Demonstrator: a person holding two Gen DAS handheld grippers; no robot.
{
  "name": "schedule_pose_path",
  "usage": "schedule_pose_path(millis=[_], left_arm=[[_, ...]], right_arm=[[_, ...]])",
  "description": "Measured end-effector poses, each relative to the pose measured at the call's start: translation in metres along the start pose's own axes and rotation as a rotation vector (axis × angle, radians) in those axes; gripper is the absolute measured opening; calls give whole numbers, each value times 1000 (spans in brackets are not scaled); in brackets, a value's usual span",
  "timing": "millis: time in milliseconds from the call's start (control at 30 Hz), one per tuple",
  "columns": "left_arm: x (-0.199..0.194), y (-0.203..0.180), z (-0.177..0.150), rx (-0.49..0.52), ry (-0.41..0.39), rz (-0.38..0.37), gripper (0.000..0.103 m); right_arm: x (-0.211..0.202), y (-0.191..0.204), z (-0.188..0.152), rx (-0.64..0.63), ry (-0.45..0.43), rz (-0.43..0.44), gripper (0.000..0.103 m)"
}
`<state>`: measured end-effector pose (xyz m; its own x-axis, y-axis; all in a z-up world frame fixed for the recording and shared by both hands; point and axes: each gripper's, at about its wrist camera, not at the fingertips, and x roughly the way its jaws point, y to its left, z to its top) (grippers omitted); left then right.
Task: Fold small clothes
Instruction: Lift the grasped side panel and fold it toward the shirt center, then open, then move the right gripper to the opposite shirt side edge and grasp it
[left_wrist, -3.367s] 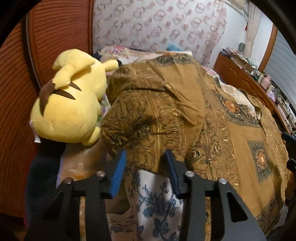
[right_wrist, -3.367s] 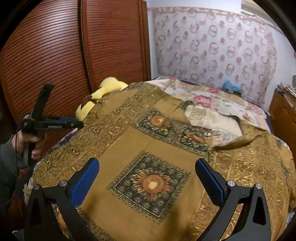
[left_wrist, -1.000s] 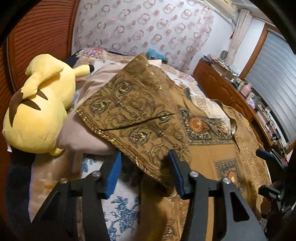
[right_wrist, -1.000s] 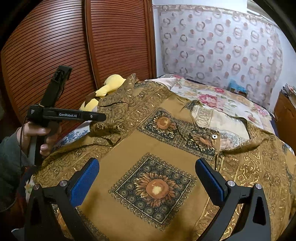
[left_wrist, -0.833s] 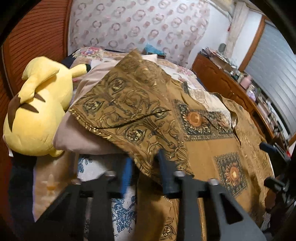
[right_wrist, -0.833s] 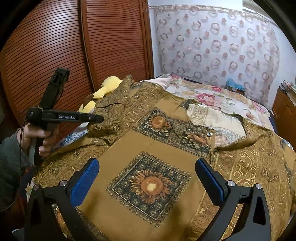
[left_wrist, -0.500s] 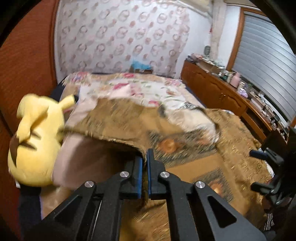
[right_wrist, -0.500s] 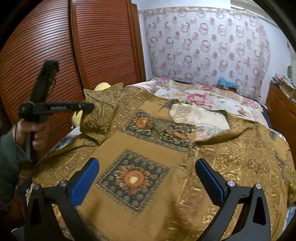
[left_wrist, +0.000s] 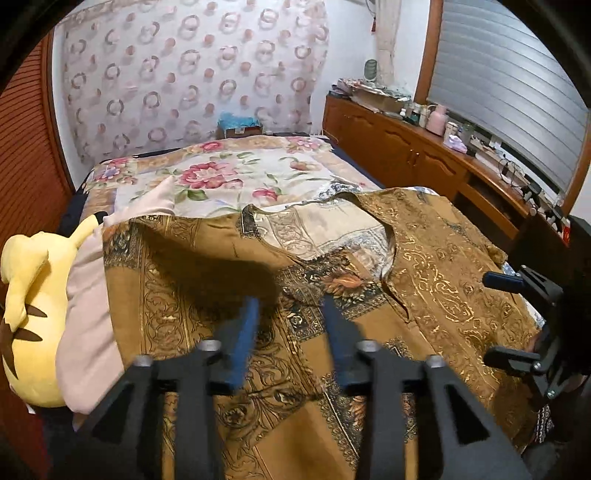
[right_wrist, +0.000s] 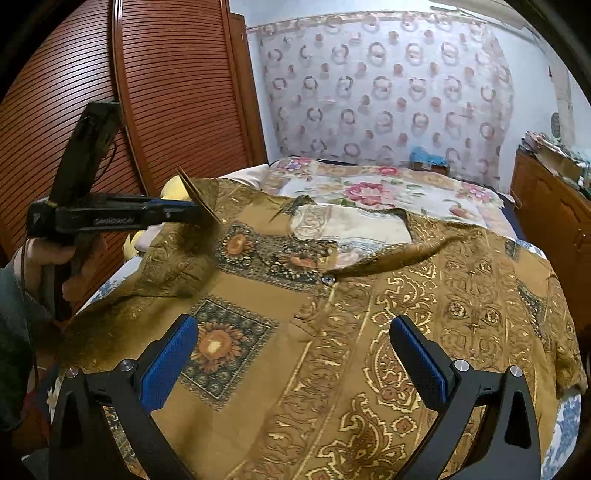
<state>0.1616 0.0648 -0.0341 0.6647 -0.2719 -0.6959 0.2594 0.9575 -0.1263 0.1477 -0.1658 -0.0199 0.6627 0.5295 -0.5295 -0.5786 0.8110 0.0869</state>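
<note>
A brown and gold patterned shirt (right_wrist: 369, 332) lies spread front-up on the bed, also in the left wrist view (left_wrist: 436, 295). Its left sleeve (right_wrist: 177, 258) lies folded inward over the chest. My left gripper (left_wrist: 290, 321) is open above that sleeve with nothing between its pads; in the right wrist view it (right_wrist: 199, 216) hovers over the sleeve with a fabric corner sticking up by its tip. My right gripper (right_wrist: 291, 354) is wide open and empty above the shirt's lower front; it shows at the right in the left wrist view (left_wrist: 517, 317).
A yellow plush toy (left_wrist: 26, 314) lies on a pink pillow (left_wrist: 88, 325) at the bed's left edge. A floral bedspread (left_wrist: 221, 177) covers the far half. A wooden wardrobe (right_wrist: 166, 92) stands at left, a cluttered wooden counter (left_wrist: 424, 136) at right.
My left gripper shut on the sleeve, carried it inward over the shirt, then opened and let it go. The right gripper stayed open and drifted to the right.
</note>
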Motion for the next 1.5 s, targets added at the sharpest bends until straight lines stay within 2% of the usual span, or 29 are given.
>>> schedule_pose_path(millis=[100,167,233,300,433,533,767,1033,1233,1500], left_arm=[[-9,1,-3,0,-13,20,45],[-17,4,-6,-7,-25,42,49],[-21,8,-9,-19,-32,45,63],[-24,12,-14,-34,-38,44,70],[-19,14,-23,-53,-32,43,75],[-8,13,-30,-62,-14,40,76],[17,7,-38,-96,29,40,76],[45,-13,-48,-78,75,59,76],[63,-34,-50,-20,115,79,76],[67,-41,-48,8,123,118,80]], right_arm=[[1,1,2,3,1,-4,103],[3,3,4,2,0,-9,103],[3,-1,5,1,-2,-15,103],[0,-7,5,-2,-5,-22,103],[-10,-20,5,-5,-25,-60,103],[-23,-32,5,-18,-35,-92,102],[-44,-82,-3,-17,10,-217,100],[-55,-171,-21,107,102,-355,95],[-57,-226,-42,261,162,-380,92],[-53,-257,-47,365,214,-302,87]])
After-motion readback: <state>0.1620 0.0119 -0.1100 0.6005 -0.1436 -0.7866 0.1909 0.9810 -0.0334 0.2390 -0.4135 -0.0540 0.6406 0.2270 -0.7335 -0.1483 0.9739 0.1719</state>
